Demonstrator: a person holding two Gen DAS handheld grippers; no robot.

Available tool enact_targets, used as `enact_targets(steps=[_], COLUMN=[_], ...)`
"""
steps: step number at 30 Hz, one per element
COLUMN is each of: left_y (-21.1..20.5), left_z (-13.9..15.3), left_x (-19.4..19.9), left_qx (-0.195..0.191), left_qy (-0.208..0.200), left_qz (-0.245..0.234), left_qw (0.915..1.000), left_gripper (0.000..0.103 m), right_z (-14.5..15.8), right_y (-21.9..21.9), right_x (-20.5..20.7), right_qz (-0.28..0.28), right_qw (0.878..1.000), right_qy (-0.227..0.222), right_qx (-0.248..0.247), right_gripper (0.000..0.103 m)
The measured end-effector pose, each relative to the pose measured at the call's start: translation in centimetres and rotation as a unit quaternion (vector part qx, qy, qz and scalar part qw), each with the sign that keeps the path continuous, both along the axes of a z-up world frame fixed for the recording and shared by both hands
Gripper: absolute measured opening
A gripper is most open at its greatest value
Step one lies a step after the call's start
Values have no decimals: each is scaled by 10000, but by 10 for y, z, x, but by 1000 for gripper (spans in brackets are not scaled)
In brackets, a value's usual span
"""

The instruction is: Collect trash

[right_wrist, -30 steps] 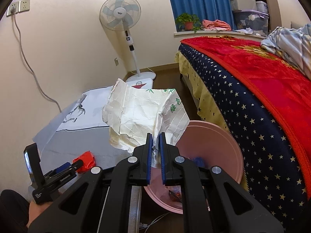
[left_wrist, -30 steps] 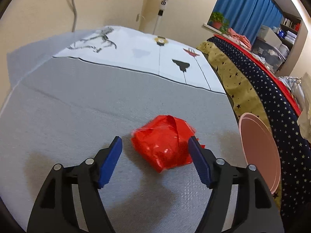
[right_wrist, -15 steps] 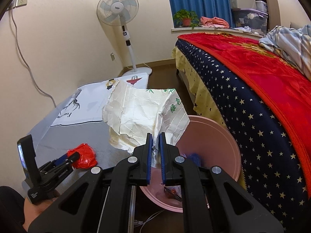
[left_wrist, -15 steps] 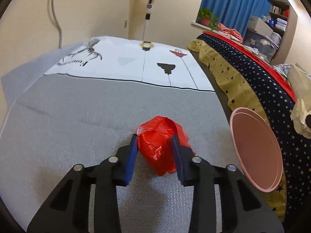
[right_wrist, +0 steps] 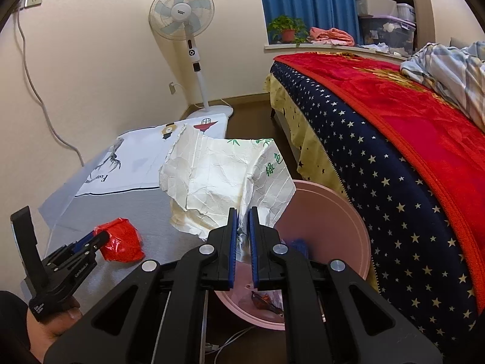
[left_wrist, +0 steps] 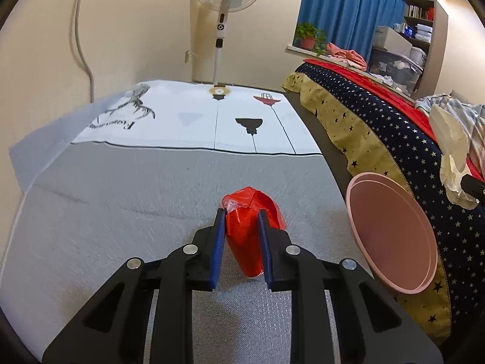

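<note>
A crumpled red plastic bag (left_wrist: pixel 248 227) sits squeezed between the blue pads of my left gripper (left_wrist: pixel 241 217), whose jaws are closing on it just above the grey mat (left_wrist: pixel 121 212). The same red bag (right_wrist: pixel 121 239) and left gripper (right_wrist: pixel 101 238) show at the lower left of the right wrist view. My right gripper (right_wrist: pixel 242 212) is shut on a crumpled white paper bag (right_wrist: pixel 218 179) with green print, held up beside the pink basin (right_wrist: pixel 339 221). That pink basin (left_wrist: pixel 391 230) stands to the right of the mat against the bed.
A bed with a starred navy and red cover (right_wrist: pixel 394 139) runs along the right. A standing fan (right_wrist: pixel 185 21) is by the far wall past a white printed cloth (left_wrist: pixel 194 121). The basin holds some trash (right_wrist: pixel 266 300). A white cable (right_wrist: pixel 230 339) lies on the dark floor.
My left gripper closed from wide open around the red bag to pinching it, and lifted it a little off the mat. The right gripper kept still with the paper bag.
</note>
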State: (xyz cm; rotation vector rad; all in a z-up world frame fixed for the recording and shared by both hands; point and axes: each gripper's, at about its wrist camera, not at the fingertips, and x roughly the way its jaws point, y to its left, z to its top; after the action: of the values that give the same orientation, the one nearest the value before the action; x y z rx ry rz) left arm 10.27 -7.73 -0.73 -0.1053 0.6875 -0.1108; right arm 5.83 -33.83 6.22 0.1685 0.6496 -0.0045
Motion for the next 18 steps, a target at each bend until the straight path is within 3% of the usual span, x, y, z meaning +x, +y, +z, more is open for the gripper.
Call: enact_targets(steps=[18], left_y=[-11], left_z=[21], left_x=[-9], left_qx=[148], left_qy=[-293], left_qz=[-178], left_qw=[9993], left_gripper=[21], right_z=[2], right_y=[-6], right_x=[-3], right_qz=[-297], right_qw=[9991], right_qy=[44], right_qx=[-296], right_gripper=[8])
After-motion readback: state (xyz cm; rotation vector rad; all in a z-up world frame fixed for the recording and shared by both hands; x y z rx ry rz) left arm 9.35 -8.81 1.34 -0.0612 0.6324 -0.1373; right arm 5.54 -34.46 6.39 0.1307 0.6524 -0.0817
